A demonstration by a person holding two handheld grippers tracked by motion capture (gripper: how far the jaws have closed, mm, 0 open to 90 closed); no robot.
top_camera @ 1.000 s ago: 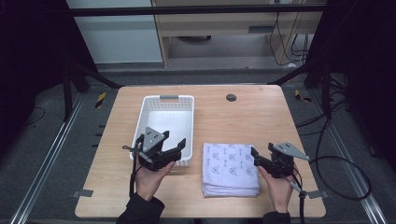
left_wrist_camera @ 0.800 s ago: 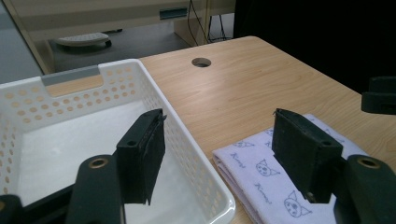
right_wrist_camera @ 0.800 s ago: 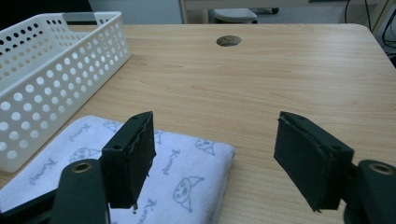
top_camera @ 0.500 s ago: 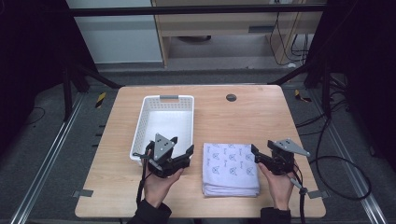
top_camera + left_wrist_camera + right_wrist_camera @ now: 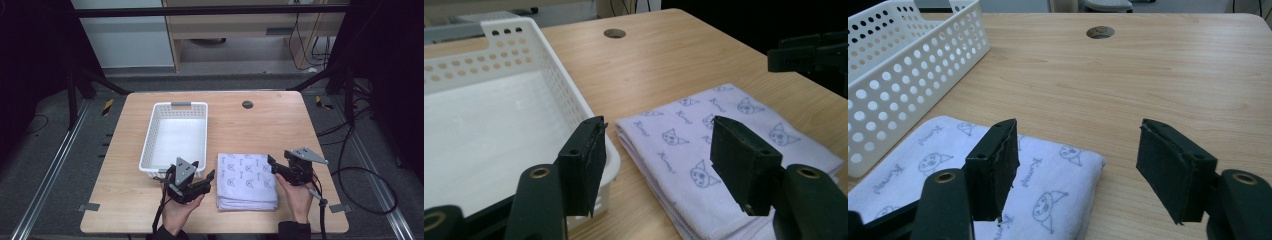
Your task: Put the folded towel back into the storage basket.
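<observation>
While both grippers, left [image 5: 209,179] and right [image 5: 272,163], have been narrowing yet hold nothing, pinching only the towel's [image 5: 247,180] top layers could unfold it.

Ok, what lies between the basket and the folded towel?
Bare wood: a narrow strip of table separates the white basket from the folded towel, clearest in the left gripper view. No gripper sits in it.

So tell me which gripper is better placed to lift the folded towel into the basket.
Probably left. The left gripper sits at the towel edge next to the basket, jaws open. The right gripper is open at the far edge.
</observation>
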